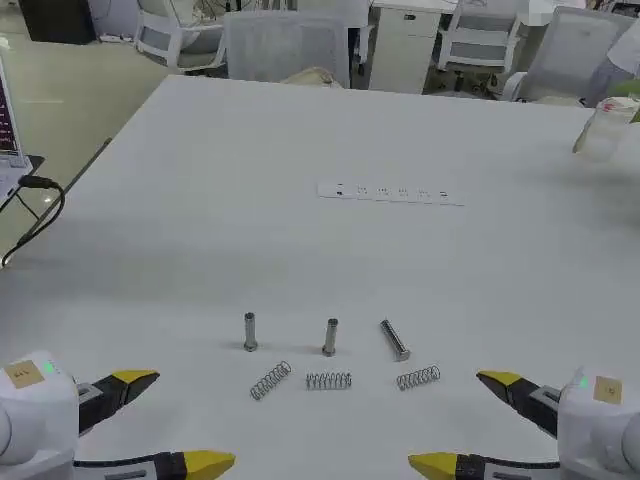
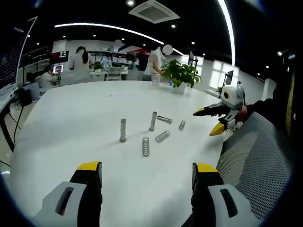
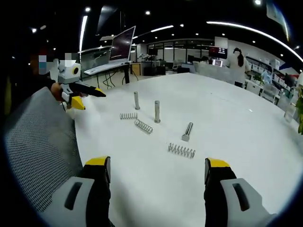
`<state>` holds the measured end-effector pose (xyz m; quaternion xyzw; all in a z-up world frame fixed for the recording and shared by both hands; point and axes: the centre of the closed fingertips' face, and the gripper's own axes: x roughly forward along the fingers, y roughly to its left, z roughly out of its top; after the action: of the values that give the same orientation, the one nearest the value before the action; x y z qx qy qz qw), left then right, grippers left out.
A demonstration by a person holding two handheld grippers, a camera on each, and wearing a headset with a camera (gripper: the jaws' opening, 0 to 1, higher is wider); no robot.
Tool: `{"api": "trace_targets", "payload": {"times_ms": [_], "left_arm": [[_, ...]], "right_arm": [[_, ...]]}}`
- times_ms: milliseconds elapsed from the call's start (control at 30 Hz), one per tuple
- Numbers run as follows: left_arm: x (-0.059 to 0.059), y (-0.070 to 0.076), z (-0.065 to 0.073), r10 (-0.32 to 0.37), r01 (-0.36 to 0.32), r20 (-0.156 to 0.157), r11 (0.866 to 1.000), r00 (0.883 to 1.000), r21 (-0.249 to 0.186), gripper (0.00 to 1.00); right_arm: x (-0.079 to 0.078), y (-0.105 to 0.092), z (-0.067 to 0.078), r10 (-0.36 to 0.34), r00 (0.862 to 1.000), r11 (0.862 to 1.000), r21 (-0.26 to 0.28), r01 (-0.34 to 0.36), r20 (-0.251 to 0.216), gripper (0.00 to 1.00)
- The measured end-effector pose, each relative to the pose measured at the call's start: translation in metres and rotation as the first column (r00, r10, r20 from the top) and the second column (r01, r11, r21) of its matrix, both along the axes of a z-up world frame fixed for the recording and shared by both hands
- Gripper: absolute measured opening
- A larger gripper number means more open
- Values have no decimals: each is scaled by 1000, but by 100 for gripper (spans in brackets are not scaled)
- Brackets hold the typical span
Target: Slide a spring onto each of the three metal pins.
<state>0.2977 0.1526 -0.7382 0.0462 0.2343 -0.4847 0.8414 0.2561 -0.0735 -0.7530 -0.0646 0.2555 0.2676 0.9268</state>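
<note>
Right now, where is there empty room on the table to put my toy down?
The biggest bare patch of the table lies between the power strip and the pins. The left side, toward the cable, is bare too. It is crowded in front: springs lie before the pins, with the left gripper and right gripper flanking them.

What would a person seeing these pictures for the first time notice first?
Three pins stand out near the front of the white table: two upright, the right one lying down. Three loose springs lie just in front of them. The left gripper and right gripper flank them, fingers open.
</note>
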Motion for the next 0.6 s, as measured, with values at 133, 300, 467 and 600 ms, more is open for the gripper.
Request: {"api": "trace_targets", "payload": {"times_ms": [133, 300, 467, 600], "left_arm": [[0, 0, 0, 1, -1, 0, 1000, 1000, -1, 74], [1, 1, 2, 9, -9, 4, 1000, 1000, -4, 74], [2, 2, 3, 16, -16, 5, 1000, 1000, -5, 74], [2, 2, 3, 14, -14, 10, 1000, 1000, 4, 74]], "right_arm": [[-1, 0, -1, -2, 1000, 1000, -2, 2, -6, 80], [-2, 4, -2, 17, 1000, 1000, -9, -17, -11, 80], [-2, 2, -1, 12, 1000, 1000, -9, -12, -8, 80], [-3, 3, -1, 20, 1000, 1000, -16, -20, -10, 80]]}}
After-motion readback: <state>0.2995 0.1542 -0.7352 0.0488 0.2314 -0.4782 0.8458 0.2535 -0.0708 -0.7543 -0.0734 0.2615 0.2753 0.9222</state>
